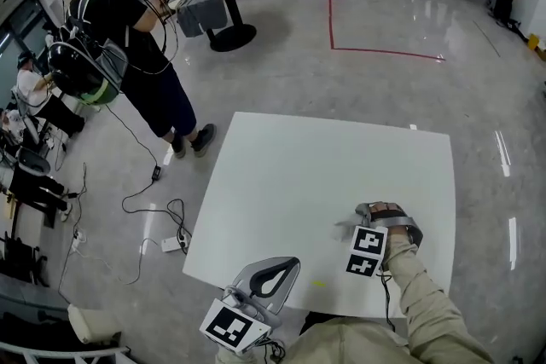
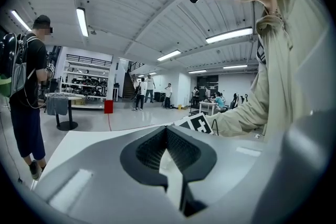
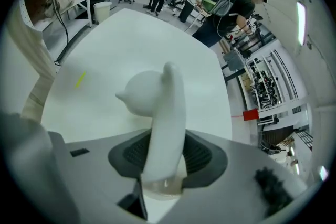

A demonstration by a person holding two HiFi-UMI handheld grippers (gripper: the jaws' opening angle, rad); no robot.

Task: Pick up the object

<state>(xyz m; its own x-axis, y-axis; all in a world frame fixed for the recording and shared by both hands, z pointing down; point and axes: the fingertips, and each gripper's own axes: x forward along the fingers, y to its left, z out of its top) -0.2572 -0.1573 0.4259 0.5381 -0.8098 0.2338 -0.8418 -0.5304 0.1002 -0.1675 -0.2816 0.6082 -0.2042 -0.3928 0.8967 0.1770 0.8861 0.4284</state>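
Right hand-held gripper [image 3: 166, 152] closed around a white object [image 3: 157, 107] on the table [image 3: 152, 34].
Its pads [image 3: 205, 155] sit against both sides of the object's curved neck and seem to press it, though contact is hard to judge; the rounded, pointed body rests on the table, in the table's near right part. Left hand-held gripper [image 2: 167, 136] hangs at the table's near edge, jaws together at the tips with nothing between them.

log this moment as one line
phase: grasp | right gripper: shut on white object | left gripper: shut, empty | surface: white table
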